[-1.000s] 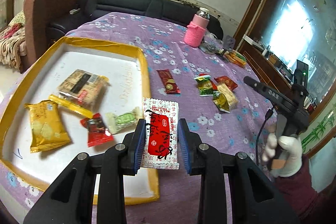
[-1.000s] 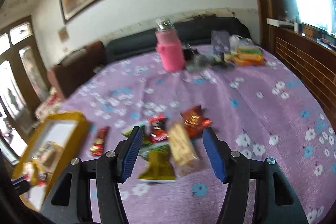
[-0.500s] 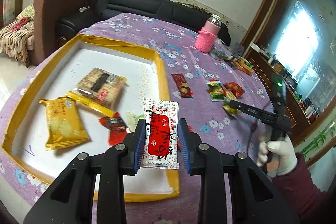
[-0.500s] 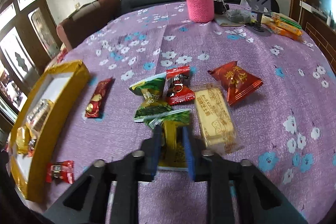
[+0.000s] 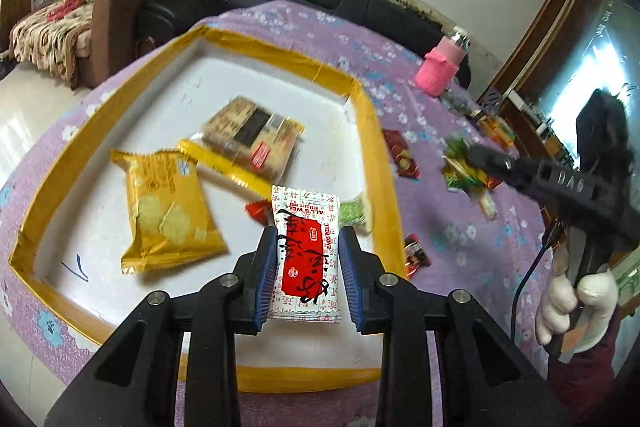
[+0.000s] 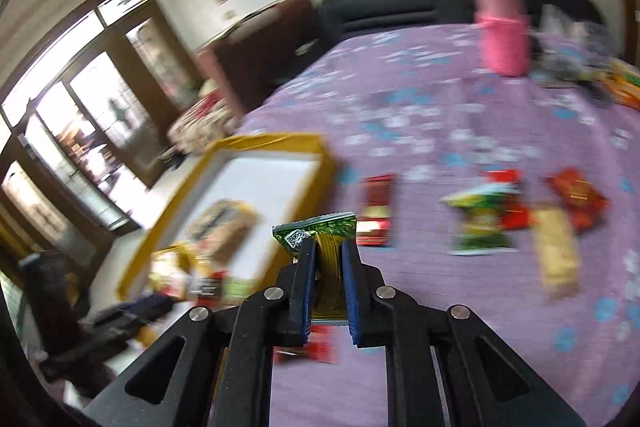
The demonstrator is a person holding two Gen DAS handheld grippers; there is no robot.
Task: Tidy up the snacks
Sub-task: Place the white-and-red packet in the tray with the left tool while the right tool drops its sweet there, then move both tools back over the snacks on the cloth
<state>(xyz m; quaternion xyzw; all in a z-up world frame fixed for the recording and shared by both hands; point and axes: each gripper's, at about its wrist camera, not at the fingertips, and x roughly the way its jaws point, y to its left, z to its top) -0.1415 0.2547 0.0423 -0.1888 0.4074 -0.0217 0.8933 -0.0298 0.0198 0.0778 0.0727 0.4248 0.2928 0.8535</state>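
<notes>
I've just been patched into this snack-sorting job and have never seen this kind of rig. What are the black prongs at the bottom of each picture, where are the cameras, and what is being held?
There is no robot arm. A person holds a two-finger gripper in each hand, and a fisheye camera on each one looks forward along its fingers, so the black prongs are the gripper itself.

In the left wrist view, the left gripper is shut on a red and white packet over a yellow-rimmed tray that already holds several snacks. At the right edge of that view a gloved hand carries the other gripper.

In the blurred right wrist view, the right gripper is shut on a green and yellow packet. More snacks lie loose on the purple flowered cloth, with a pink bottle behind.
</notes>
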